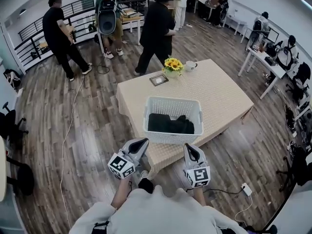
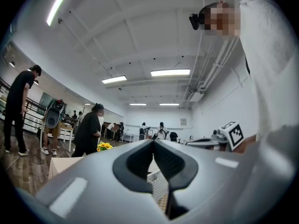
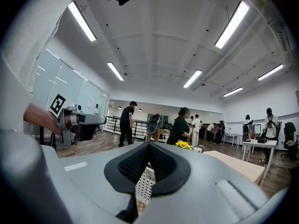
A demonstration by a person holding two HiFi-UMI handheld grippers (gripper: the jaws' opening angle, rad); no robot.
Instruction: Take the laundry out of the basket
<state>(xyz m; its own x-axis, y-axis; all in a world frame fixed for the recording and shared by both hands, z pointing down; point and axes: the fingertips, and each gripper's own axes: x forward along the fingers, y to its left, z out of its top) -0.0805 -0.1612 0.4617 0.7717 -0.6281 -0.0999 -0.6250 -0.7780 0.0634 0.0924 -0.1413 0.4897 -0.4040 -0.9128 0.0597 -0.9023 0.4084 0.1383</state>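
The laundry [image 1: 170, 123], a heap of dark, crumpled fabric, is seen lying in the bottom of a white, rectangular, lattice-walled plastic basket [image 1: 171, 137], which has been set near the near edge of a table [image 1: 222, 94] covered in a beige, textured cloth. Nearest of all, the grey, hand-held left gripper [image 1: 140, 144] and right gripper [image 1: 190, 149] are held side by side just short of that near edge, and both are pointed towards the basket, presumably so that its contents can be reached from above the rim. In the left gripper view the left gripper [image 2: 153, 141] is shown with its jaws brought together at the tips and nothing caught between them; in the right gripper view the right gripper [image 3: 148, 144] is likewise closed and empty. Nothing has yet been lifted out, so the task is judged to be at its start. Black-and-white square patterns are borne on the cubes of both grippers, but no brand, label or readable writing can be made out. At the far left of the table, a bunch of yellow sunflowers [image 1: 173, 64], a white cup [image 1: 190, 66] and a small dark picture frame [image 1: 159, 79] have been placed well apart from the basket. Beyond, several people are seen standing on the wooden floor.
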